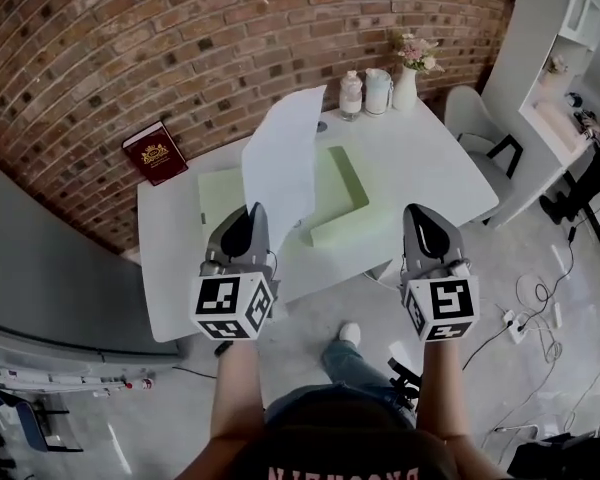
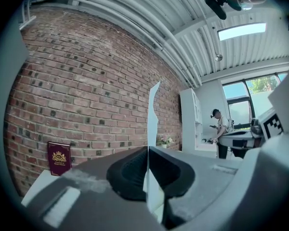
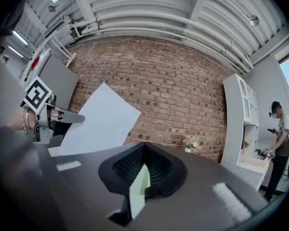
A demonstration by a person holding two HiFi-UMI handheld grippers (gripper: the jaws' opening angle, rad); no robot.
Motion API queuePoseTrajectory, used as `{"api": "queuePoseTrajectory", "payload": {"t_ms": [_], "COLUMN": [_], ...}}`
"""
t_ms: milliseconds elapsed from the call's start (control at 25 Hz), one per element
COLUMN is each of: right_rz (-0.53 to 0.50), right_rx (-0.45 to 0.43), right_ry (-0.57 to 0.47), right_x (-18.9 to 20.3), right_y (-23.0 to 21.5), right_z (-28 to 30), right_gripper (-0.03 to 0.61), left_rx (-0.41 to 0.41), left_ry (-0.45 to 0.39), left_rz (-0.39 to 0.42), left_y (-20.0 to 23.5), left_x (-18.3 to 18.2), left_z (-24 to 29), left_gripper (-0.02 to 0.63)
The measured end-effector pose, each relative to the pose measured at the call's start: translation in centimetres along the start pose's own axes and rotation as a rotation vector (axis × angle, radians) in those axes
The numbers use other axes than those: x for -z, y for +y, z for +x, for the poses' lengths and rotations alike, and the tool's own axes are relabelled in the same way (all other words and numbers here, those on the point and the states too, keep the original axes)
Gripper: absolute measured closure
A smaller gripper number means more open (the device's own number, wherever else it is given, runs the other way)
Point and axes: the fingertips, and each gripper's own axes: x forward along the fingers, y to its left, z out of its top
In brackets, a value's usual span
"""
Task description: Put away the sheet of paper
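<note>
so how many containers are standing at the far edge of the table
3: a bottle, a jug and a flower vase, side by side along the far edge of the table. None looks hidden.

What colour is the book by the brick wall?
Dark red with a gold emblem; the book shows best in the head view.

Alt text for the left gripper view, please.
The left claw, shut, pinches a white sheet seen edge-on and standing upright. Behind are a brick wall, a red book at left and a person at right.

Left gripper (image 1: pixel 253 211) jaws pinch the sheet (image 1: pixel 280 158); right gripper (image 1: pixel 420 212) jaws pressed together.
</note>
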Motion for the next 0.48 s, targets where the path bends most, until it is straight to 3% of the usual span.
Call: {"api": "queuePoseTrajectory", "payload": {"t_ms": [480], "right_rz": [0.02], "right_rx": [-0.032], "right_ry": [0.013], "right_x": [1.8], "right_y": [-8.0], "right_z": [10.2], "right_gripper": [0.578], "left_rx": [-0.071], "left_ry": [0.008], "left_rz": [-0.074], "left_y": [2.2], "left_x": [0.1], "left_z": [10.8], "left_gripper": [0.617]}}
